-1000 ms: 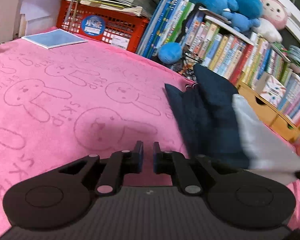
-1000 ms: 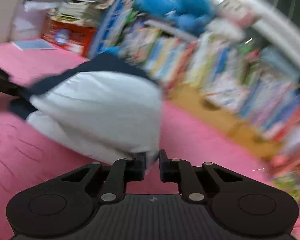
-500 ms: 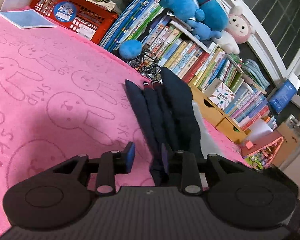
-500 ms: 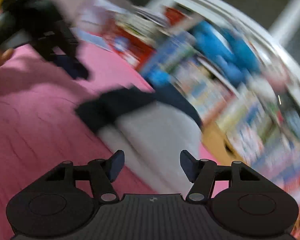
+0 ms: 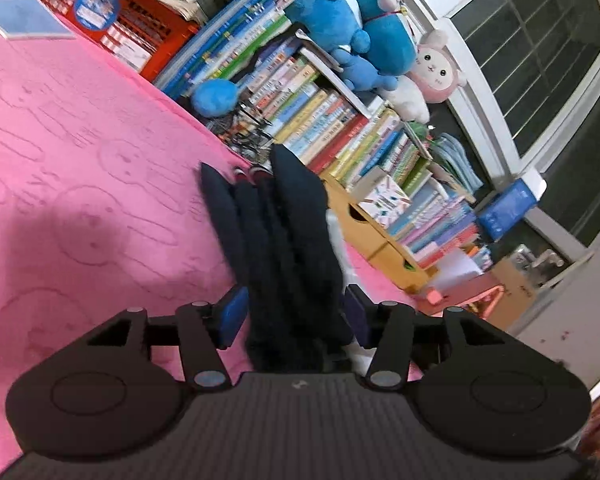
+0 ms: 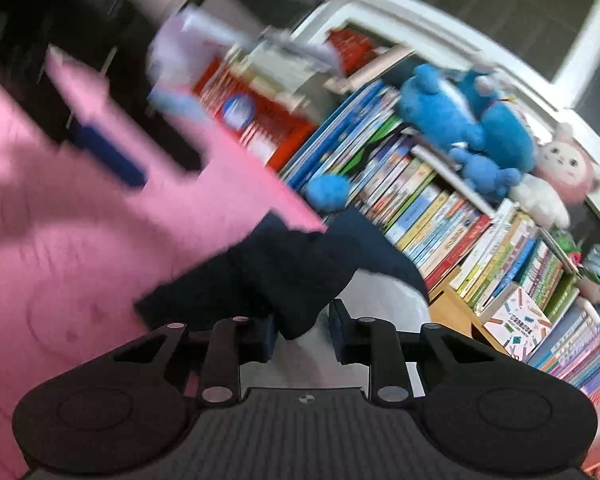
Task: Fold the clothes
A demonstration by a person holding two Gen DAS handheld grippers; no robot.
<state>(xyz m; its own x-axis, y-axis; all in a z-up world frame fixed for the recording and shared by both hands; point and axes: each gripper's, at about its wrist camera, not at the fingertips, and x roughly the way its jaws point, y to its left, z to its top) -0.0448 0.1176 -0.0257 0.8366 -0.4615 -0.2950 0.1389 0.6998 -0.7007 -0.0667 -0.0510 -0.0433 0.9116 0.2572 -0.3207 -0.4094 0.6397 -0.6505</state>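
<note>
- My left gripper [image 5: 293, 314] has just been opening; its jaws stand apart with the folded navy garment [image 5: 278, 240] bunched between them, pads not pressing.
- The garment lies at the pink blanket's [image 5: 80, 168] far edge, beside the bookshelf [image 5: 340, 136].
- My right gripper [image 6: 302, 330] has just been closing, released, jaws apart around a navy corner of the garment [image 6: 292, 276], white cloth beneath.

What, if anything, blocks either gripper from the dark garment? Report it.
Nothing visible does. The dark garment already lies between the open jaws of the left gripper, and its edge sits between those of the right gripper, which have just been closing.
</note>
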